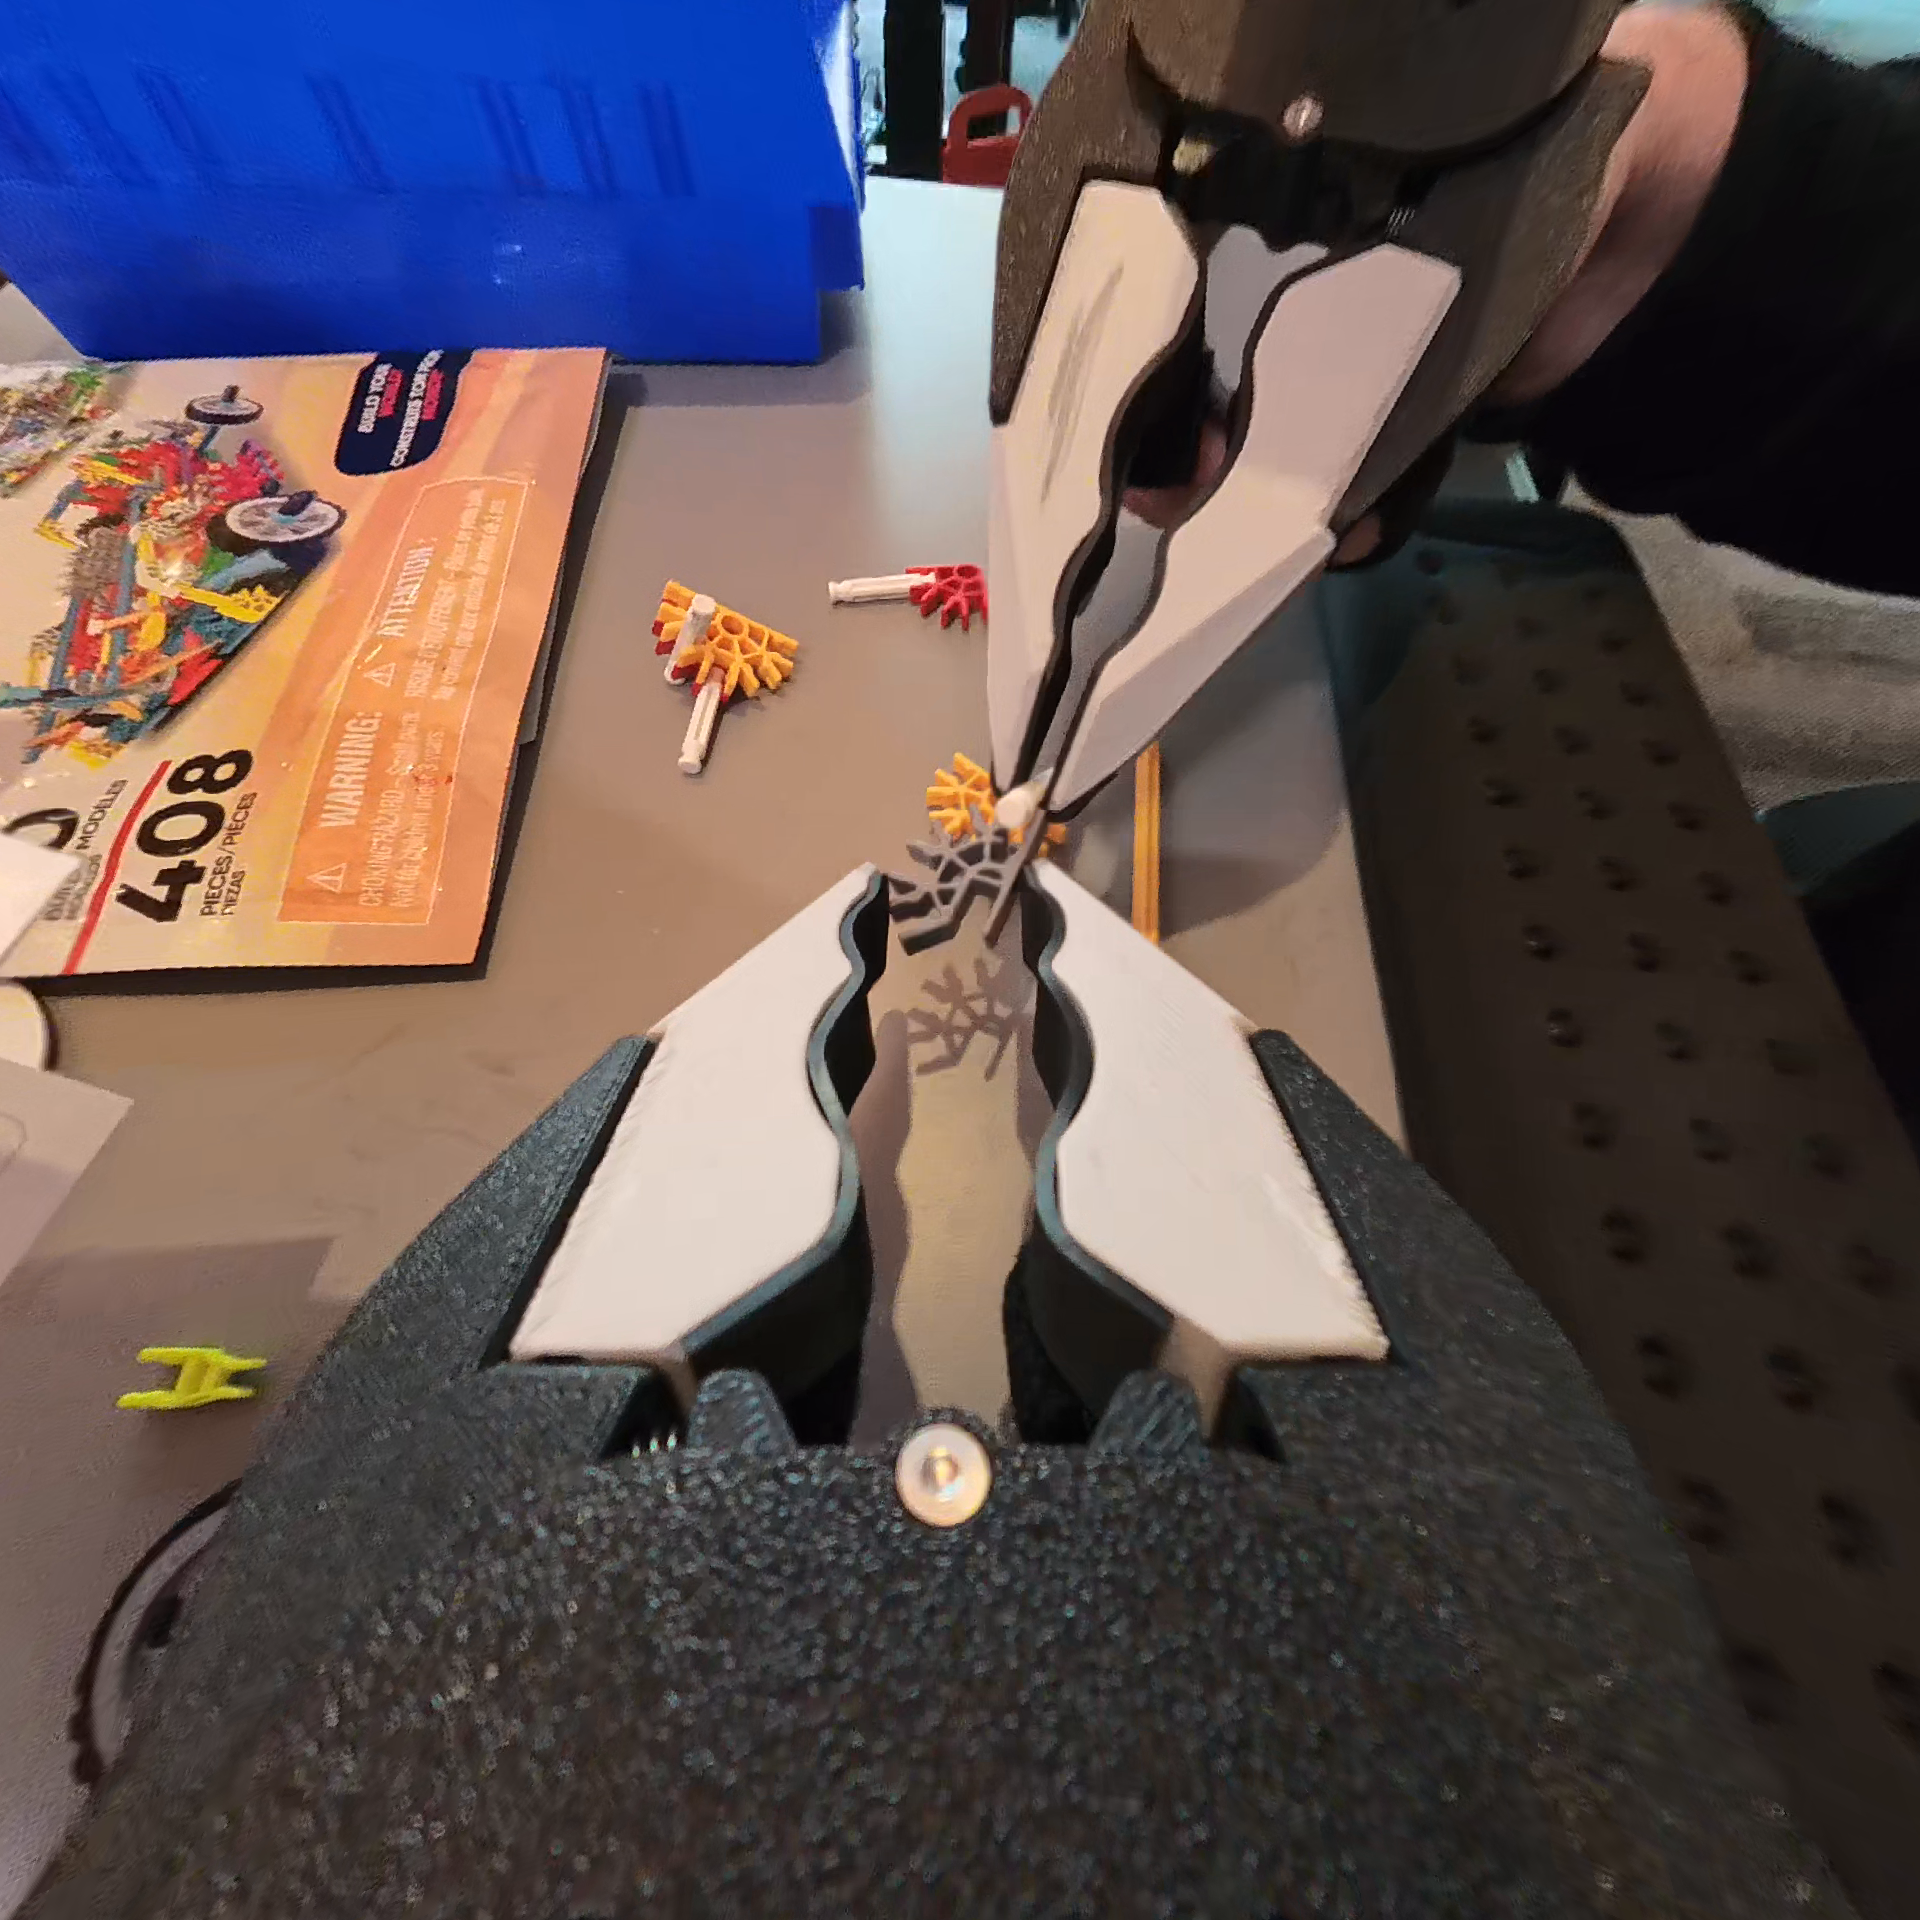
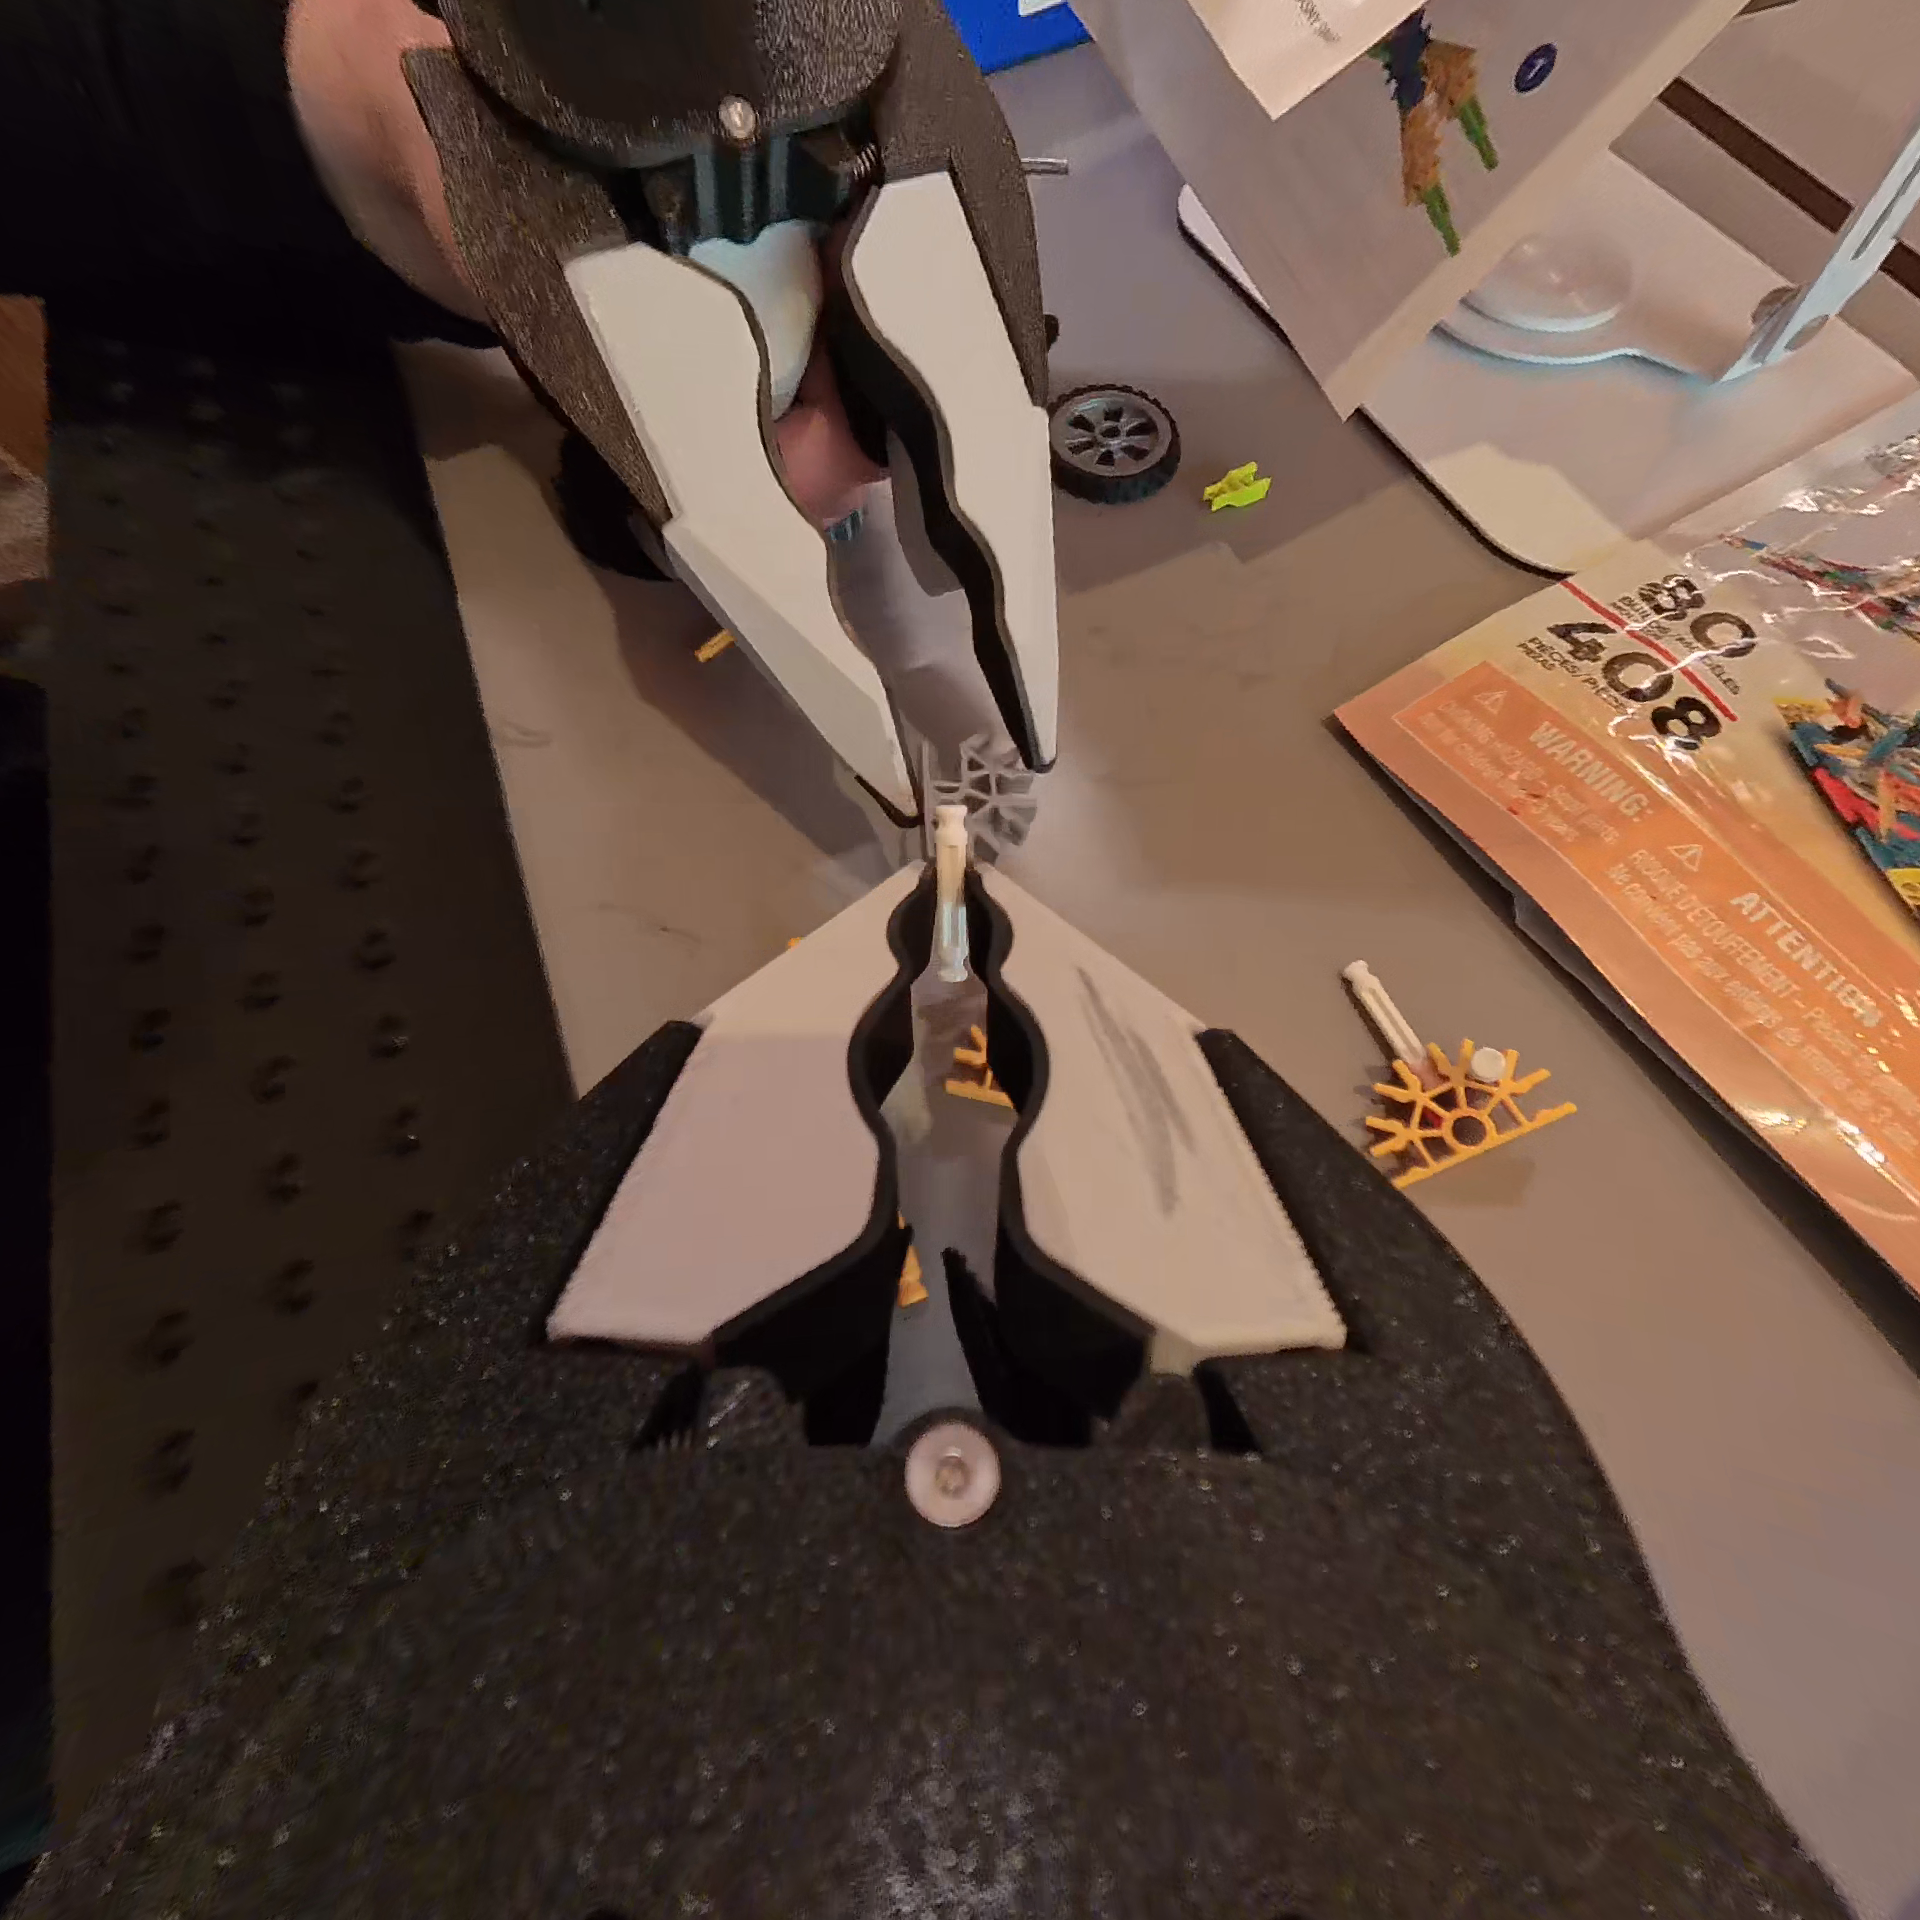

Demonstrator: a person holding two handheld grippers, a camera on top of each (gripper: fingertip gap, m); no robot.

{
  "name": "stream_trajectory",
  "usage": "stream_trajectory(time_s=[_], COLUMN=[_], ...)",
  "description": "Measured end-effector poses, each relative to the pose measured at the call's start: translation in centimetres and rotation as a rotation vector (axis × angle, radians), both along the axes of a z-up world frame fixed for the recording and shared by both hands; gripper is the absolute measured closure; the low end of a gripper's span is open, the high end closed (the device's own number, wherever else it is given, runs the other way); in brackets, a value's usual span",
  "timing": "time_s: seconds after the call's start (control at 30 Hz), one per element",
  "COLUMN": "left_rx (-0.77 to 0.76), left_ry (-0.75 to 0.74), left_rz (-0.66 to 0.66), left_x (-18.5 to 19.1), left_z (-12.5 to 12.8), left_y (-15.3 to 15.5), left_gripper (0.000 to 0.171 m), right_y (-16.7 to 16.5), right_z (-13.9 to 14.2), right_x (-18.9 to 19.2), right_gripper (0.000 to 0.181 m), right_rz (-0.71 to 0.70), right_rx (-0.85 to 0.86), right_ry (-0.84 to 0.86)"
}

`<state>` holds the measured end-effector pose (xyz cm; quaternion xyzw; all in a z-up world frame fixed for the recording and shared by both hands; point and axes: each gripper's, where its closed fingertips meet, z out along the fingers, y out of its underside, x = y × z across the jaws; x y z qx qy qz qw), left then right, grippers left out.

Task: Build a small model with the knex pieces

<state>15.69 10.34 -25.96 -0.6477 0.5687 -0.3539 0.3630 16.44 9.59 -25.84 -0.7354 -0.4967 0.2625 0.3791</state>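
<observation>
1. The left gripper point(image 1: 956, 894) is pinching a grey connector point(image 1: 951, 883) between its fingertips, jaws partly closed onto the piece's flat faces; the piece is standing on edge above the table point(image 1: 790, 1039), its shadow falling below it.
2. The right gripper point(image 2: 951, 883) is clamping a white rod point(image 2: 951, 904) at the very tips, jaws nearly together, with the rod's free end poking forward toward the connector's rim.
3. Rod and connector are meeting or all but touching; I cannot tell whether the rod is seated in a slot.
4. Both parts look like light, stiff, smooth plastic, so they are likely to twist or slip in a tip grip. The connector is best held across its flat faces, the rod around mid-shaft, leaving the end free.
5. The two grippers are facing each other tip to tip, the right one angling steeply down as seen from the left wrist view, a hand point(image 1: 1662, 208) gripping it from behind.
6. Around them are lying a yellow connector point(image 1: 961, 795) just behind the grey one, a yellow-and-red assembly point(image 1: 727, 655), a red connector with rod point(image 1: 925, 592), a green clip point(image 1: 192, 1380), a wheel point(image 2: 1112, 445), a printed box panel point(image 1: 312, 665) and a blue bin point(image 1: 416, 156).
</observation>
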Motion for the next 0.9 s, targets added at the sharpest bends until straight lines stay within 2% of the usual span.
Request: stream_trajectory(time_s=[0.23,0.4,0.57,0.67,0.9], left_rx=[-0.031,0.002,0.104,0.164,0.269], left_ry=[-0.080,-0.002,0.215,0.293,0.374], left_rz=[-0.016,-0.001,-0.006,-0.012,0.025], left_x=[0.2,-0.1,-1.1,-1.8,-3.0], left_z=[1.4,0.5,-2.7,-3.7,-3.7], left_y=[-0.3,-0.1,-0.8,-1.6,-1.6], left_gripper=[0.149,0.149,0.149,0.149,0.153], right_y=[-0.3,-0.3,-0.9,-1.5,-2.3], right_z=[0.3,0.2,-0.6,-0.9,-1.4], right_x=[0.1,0.7,1.0,0.9,0.8], right_gripper=[0.177,0.177,0.177,0.177,0.177], right_rz=[-0.009,-0.028,-0.030,-0.024,-0.020], right_rx=[-0.015,-0.008,-0.006,-0.001,0.017], right_ry=[0.041,0.011,-0.059,-0.081,-0.129])
